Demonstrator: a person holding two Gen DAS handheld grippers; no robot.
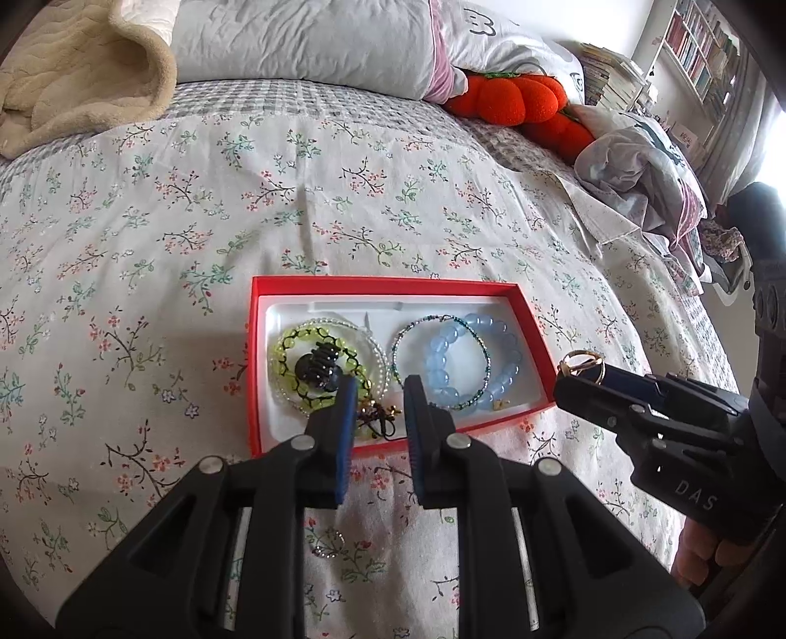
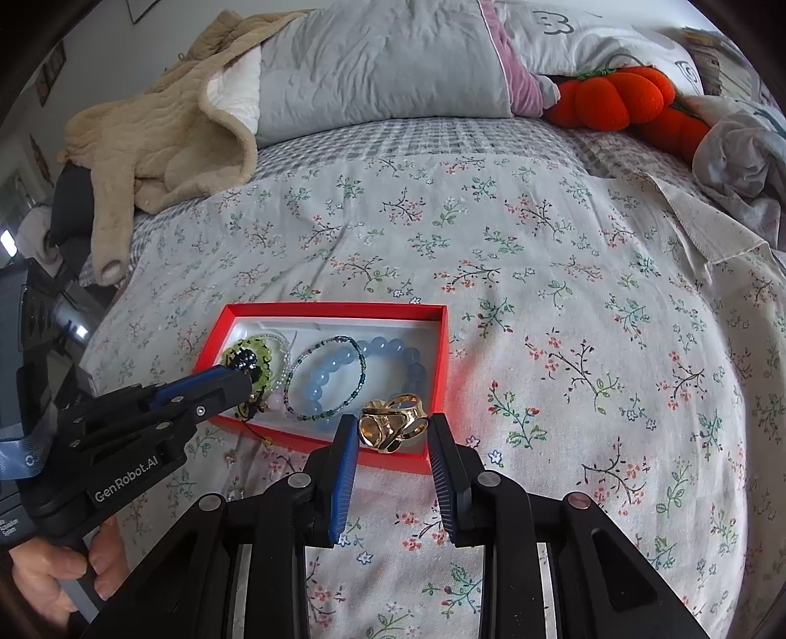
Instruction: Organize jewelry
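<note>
A red box (image 1: 373,282) (image 2: 334,308) with a white liner lies on the flowered bedspread. In it are a blue bead bracelet (image 1: 435,354) (image 2: 319,378), a thin teal bead bracelet (image 1: 403,339), a green bead bracelet (image 1: 282,354) and a black claw clip (image 1: 319,366) (image 2: 245,361). My left gripper (image 1: 380,393) (image 2: 243,381) hovers over the box's near edge, its jaws a little apart with nothing pinched; a small gold and black charm lies below the gap. My right gripper (image 2: 393,427) (image 1: 577,373) is shut on a chunky gold ring (image 2: 393,420) (image 1: 582,363) at the box's right end.
A small sparkly ring (image 1: 326,543) lies on the bedspread in front of the box. Pillows (image 1: 304,39), a beige blanket (image 2: 162,128) and an orange plush pumpkin (image 1: 511,98) line the far side. Crumpled cloth (image 1: 633,172) sits at the right.
</note>
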